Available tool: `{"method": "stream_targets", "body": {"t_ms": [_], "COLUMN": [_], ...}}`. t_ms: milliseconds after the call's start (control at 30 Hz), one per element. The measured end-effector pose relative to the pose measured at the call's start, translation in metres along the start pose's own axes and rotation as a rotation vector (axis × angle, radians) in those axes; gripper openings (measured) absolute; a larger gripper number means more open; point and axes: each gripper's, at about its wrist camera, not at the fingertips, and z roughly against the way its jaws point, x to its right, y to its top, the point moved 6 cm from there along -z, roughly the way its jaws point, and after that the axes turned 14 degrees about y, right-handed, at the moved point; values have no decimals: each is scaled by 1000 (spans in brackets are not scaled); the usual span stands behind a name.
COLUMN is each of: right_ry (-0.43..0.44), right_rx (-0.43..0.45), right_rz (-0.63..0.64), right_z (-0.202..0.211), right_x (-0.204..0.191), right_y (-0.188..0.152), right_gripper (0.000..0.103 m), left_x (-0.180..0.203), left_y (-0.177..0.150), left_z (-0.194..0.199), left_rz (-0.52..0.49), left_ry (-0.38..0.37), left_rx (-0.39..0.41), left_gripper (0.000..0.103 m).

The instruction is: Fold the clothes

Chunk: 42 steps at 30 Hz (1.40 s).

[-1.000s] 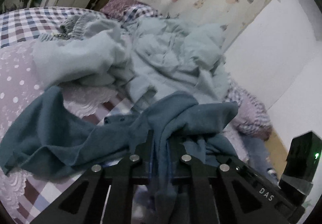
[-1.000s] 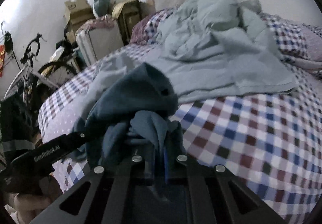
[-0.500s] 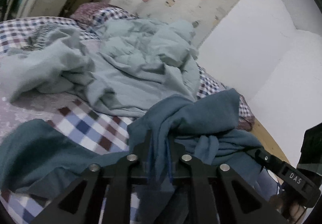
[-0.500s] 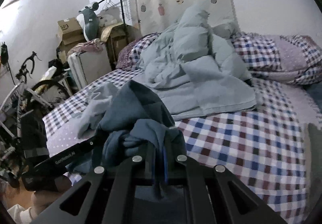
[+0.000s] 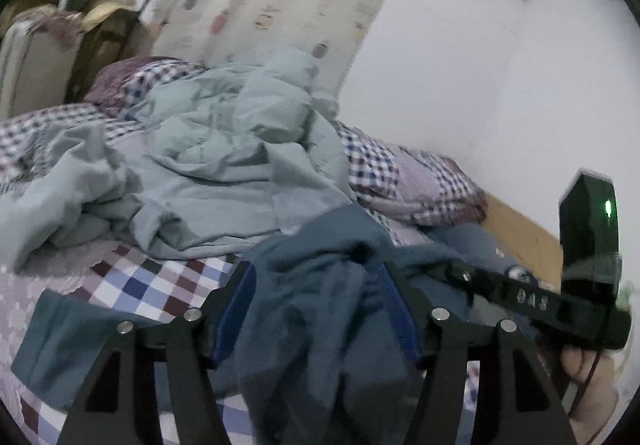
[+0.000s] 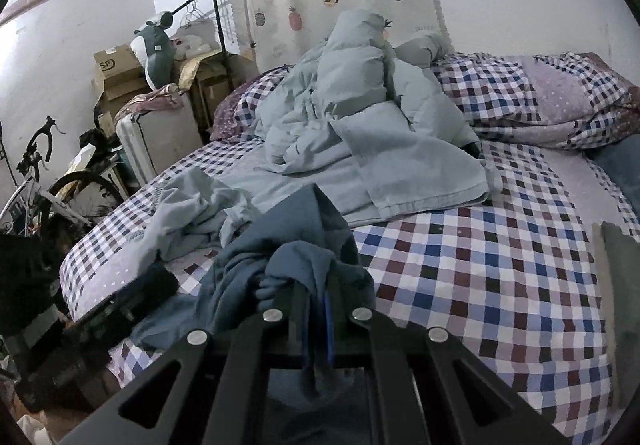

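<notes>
Pinching teal garment [image 6: 304, 257] with right gripper [image 6: 316, 309], jaws pressed together on bunched fabric; left gripper [image 5: 316, 297] jaws spread, cloth draped between; garment above checkered bed [image 6: 480, 277]; pale blue duvet [image 6: 360, 133] behind.

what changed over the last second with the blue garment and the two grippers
The left gripper opened: its fingers were pinched on the dark teal garment earlier and now stand apart, the cloth draped loosely between them. Both cameras tilted up toward the wall. The right gripper stays shut on the garment, and the pale blue quilt lies unmoved on the checked bed.
</notes>
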Motion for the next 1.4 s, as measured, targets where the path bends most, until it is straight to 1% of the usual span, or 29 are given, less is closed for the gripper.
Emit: {"method": "stream_targets", "body": {"t_ms": [133, 233, 300, 333, 367, 400, 433, 633, 833, 1133, 1267, 1400], "right_ry": [9, 15, 16, 13, 10, 8, 3, -13, -30, -59, -72, -79], "right_rx": [-2, -9, -14, -17, -21, -24, -23, -8, 5, 18, 8, -22], "right_rz": [7, 27, 40, 43, 46, 49, 49, 28, 23, 15, 12, 3], "right_z": [-3, -2, -1, -1, -1, -1, -1, 8, 18, 32, 32, 25], "right_x": [-9, -17, -22, -22, -23, -24, -23, -11, -4, 9, 14, 21], "right_y": [1, 1, 1, 0, 0, -1, -1, 2, 5, 4, -2, -13], "right_gripper": [4, 4, 4, 4, 4, 4, 4, 4, 4, 4, 4, 4], "left_x": [15, 13, 11, 7, 3, 1, -2, -20, -31, -44, -49, -62], "left_y": [-10, -18, -24, -25, -26, -26, -23, -5, 6, 17, 18, 21], "left_z": [-9, -25, -36, -41, -45, -46, -45, -33, -25, -12, -10, -4], "left_rz": [-80, -100, -113, -96, -70, -48, -25, 121, 221, 323, 366, 430], "left_ry": [-3, 64, 108, 118, 104, 85, 79, 28, -13, -61, -77, -74], "left_rx": [-30, -82, -116, -133, -147, -152, -140, -82, -57, -19, -15, 5], "left_gripper": [67, 67, 52, 27, 13, 13, 10, 8, 8, 8, 7, 6]}}
